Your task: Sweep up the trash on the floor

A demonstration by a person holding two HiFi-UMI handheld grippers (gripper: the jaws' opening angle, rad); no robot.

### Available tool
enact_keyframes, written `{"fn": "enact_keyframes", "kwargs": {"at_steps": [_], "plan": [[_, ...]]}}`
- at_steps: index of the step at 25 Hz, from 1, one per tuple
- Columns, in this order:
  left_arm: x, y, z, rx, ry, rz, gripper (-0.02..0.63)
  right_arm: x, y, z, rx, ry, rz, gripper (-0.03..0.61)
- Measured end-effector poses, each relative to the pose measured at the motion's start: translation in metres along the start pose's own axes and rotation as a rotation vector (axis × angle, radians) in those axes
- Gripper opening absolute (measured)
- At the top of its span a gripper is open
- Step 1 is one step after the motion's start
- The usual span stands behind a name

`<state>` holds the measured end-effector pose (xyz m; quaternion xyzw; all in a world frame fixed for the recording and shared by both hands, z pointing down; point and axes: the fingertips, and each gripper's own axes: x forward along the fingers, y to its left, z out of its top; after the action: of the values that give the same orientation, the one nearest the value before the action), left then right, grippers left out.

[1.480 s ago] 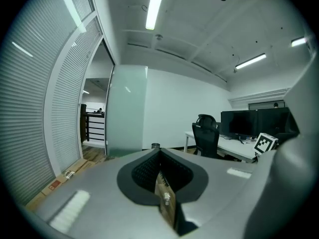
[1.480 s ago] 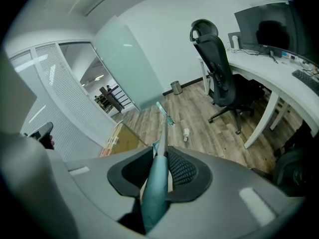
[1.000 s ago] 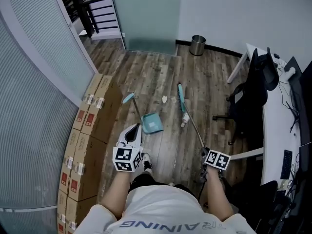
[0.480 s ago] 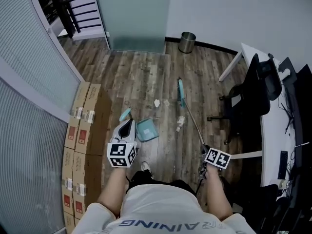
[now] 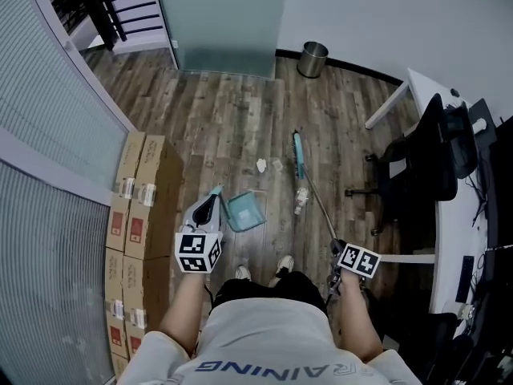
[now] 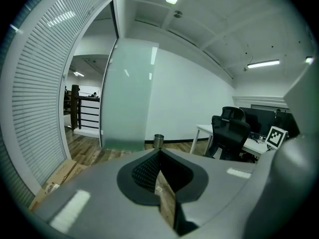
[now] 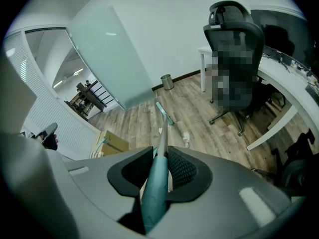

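Note:
A teal dustpan (image 5: 244,211) stands on the wood floor, its upright handle's top (image 5: 216,189) right at the tip of my left gripper (image 5: 212,199). That gripper (image 6: 159,156) is shut with nothing between its jaws in the left gripper view; whether it touches the handle I cannot tell. My right gripper (image 5: 336,249) is shut on the broom handle (image 7: 158,183). The broom's teal head (image 5: 298,156) rests on the floor ahead. White scraps of trash (image 5: 261,165) lie left of the head, and another piece (image 5: 301,200) lies beside the stick.
Cardboard boxes (image 5: 136,207) line the slatted wall on the left. A metal bin (image 5: 313,58) stands by the far wall. A black office chair (image 5: 425,163) and white desk (image 5: 449,239) fill the right side. The person's feet (image 5: 284,264) are just behind the dustpan.
My left gripper has moved up to the top of the dustpan's handle, still shut. The person has stepped forward. The right gripper keeps its hold on the broom.

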<state>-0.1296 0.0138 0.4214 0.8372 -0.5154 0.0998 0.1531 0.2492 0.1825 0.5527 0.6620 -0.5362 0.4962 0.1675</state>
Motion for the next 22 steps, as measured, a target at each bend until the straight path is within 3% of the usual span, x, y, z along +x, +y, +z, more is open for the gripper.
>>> {"fn": "enact_keyframes", "kwargs": {"at_steps": [6, 15, 22], "plan": [[0.034, 0.009, -0.009, -0.011, 0.054, 0.058, 0.003, 0.048, -0.006, 0.025, -0.017, 0.076, 0.02, 0.107], [0.078, 0.01, -0.009, 0.008, 0.104, 0.149, 0.003, 0.113, 0.009, 0.078, -0.104, 0.168, 0.119, 0.107], [0.083, 0.046, -0.047, 0.083, 0.233, 0.105, 0.015, 0.132, 0.036, 0.072, -0.117, 0.2, 0.113, 0.107]]}}
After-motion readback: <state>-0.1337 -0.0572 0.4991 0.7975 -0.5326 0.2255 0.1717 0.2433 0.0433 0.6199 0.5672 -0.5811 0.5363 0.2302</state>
